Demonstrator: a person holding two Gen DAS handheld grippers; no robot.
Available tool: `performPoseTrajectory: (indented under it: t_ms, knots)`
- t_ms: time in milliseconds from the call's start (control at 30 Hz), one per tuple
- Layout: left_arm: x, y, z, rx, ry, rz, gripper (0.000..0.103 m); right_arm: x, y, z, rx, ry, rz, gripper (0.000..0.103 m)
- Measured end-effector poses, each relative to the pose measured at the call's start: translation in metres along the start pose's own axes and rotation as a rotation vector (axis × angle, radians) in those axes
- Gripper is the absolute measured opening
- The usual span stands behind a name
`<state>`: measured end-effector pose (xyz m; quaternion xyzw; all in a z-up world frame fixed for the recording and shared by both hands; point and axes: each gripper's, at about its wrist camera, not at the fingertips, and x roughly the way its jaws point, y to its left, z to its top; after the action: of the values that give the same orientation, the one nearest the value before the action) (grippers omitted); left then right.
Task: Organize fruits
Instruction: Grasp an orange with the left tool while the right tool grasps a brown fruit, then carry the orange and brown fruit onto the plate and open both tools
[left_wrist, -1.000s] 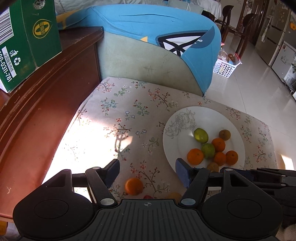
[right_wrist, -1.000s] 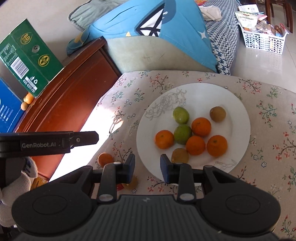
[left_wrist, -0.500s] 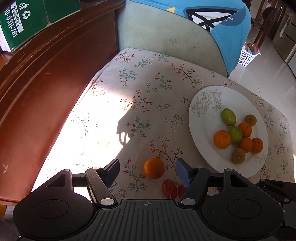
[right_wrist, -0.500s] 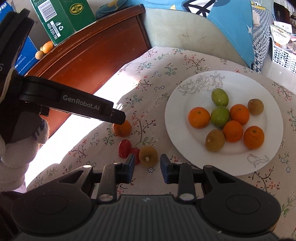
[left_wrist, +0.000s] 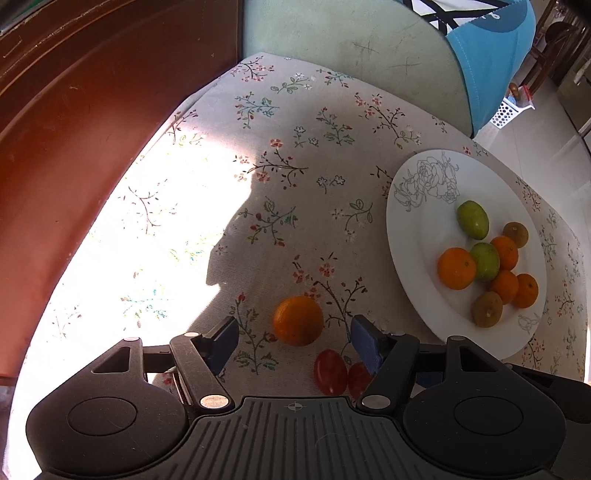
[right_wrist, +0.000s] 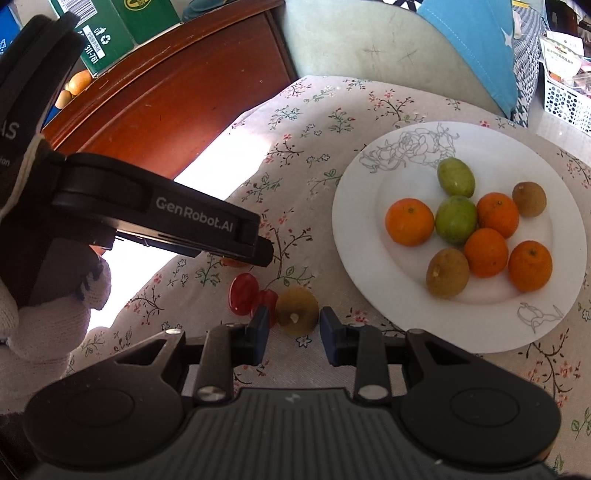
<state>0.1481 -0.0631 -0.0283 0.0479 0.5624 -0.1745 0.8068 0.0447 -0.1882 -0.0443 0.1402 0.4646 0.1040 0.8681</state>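
Note:
A loose orange (left_wrist: 297, 319) lies on the floral cloth between the fingers of my open left gripper (left_wrist: 293, 341), untouched. Two red cherry tomatoes (left_wrist: 331, 371) lie just right of it; they also show in the right wrist view (right_wrist: 243, 294). A brown kiwi-like fruit (right_wrist: 296, 310) lies between the fingers of my open right gripper (right_wrist: 291, 334), not clamped. The white plate (right_wrist: 373, 258) holds several oranges, two green fruits (right_wrist: 455, 219) and two brown fruits. The left gripper's body (right_wrist: 166, 218) hides most of the loose orange in the right wrist view.
A dark wooden cabinet (left_wrist: 74, 129) runs along the left, with green cartons (right_wrist: 110, 26) and small fruits on top. A pale cushion with a blue cover (left_wrist: 369, 55) stands behind the table. A white basket (right_wrist: 565, 99) sits on the floor at right.
Both grippers have come down and forward toward the loose fruits. The orange now sits between the left fingers and the brown fruit between the right fingers.

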Motion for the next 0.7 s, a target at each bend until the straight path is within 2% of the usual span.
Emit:
performPoseTrajectory:
  t_ms: [333,467,600,700]
  knots:
    - [0.009,-0.007,-0.005,0.028,-0.016,0.007,0.061,0.0,-0.003,0.001,0.015,0.001,0.0,0.026]
    - [0.008,-0.01,-0.006,0.05,-0.034,0.037,0.046,0.0,-0.003,0.0,0.014,-0.001,0.0,0.026]
    - [0.006,-0.01,-0.007,0.057,-0.046,0.031,0.028,-0.002,-0.003,0.0,0.024,0.0,0.001,0.026]
    - [0.005,-0.01,-0.008,0.056,-0.053,0.028,0.027,-0.002,-0.003,0.0,0.029,0.002,0.004,0.026]
